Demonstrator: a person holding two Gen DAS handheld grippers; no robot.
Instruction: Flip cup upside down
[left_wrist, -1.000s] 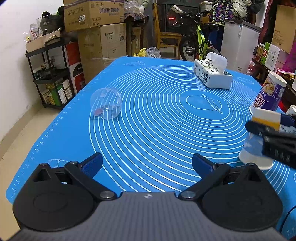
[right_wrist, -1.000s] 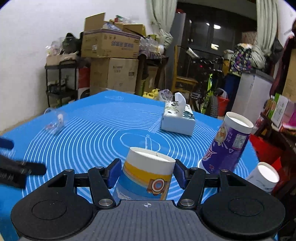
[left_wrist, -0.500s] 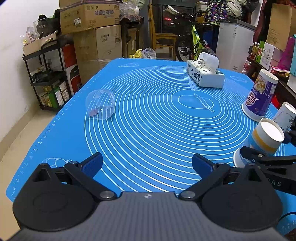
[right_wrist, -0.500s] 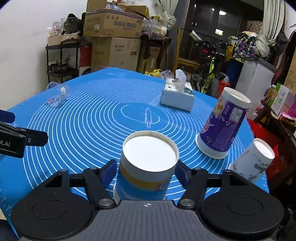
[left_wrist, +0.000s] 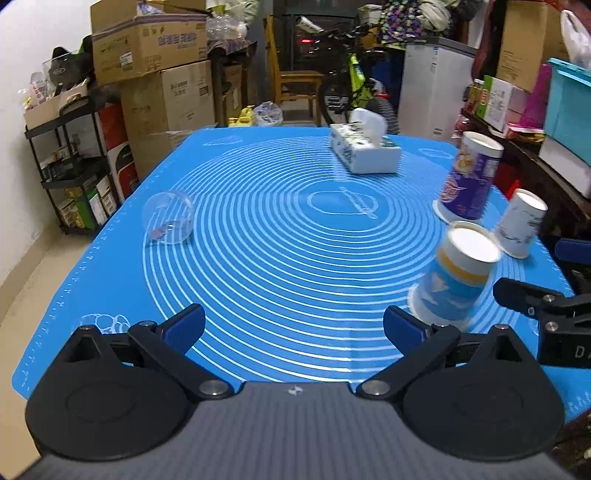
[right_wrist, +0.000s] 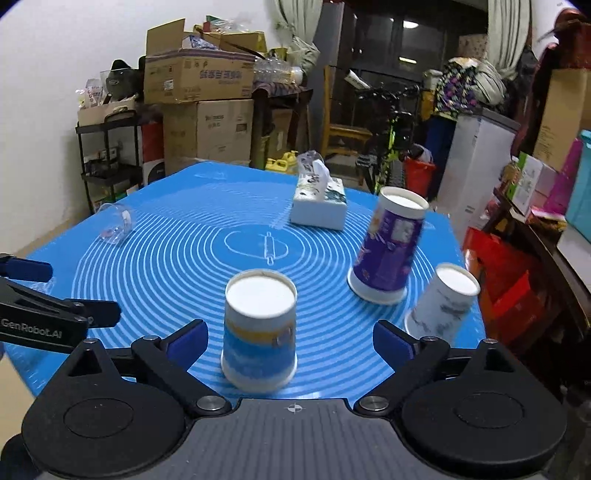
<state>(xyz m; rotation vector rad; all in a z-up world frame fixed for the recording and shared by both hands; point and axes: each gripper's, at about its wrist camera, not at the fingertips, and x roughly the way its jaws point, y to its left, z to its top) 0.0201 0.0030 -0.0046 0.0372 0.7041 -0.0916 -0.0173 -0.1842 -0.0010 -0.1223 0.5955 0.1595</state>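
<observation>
While motion blur smears the print on every cup, the blue-and-yellow cup (right_wrist: 259, 330) stands upside down on the blue mat (right_wrist: 177, 258) of the desk, white base up, wide rim on the mat, long axis vertical. It sits between the fingers of the right claw (right_wrist: 290, 341), which is spread wide with both blue pads clear of the cup wall, gripping nothing. Right claw's body hides the mat just below the cup rim.

Ahead-right of the right claw, a purple cup (right_wrist: 389, 245) stands inverted, leaning slightly; a white patterned cup (right_wrist: 443, 301) is inverted beside it near the desk edge. Nothing of any cup's inside shows.

Left claw (left_wrist: 293, 325) is also wide open and empty, hovering over bare mat; the blue-and-yellow cup (left_wrist: 456, 277) shows just ahead of its right finger, partly overlapped by it. Far ahead-left of it a clear plastic cup (left_wrist: 168, 218) lies on its side, a small reddish bit inside, too blurry to identify. Tissue box (left_wrist: 364, 153) sits far ahead, a tissue sticking out.
</observation>
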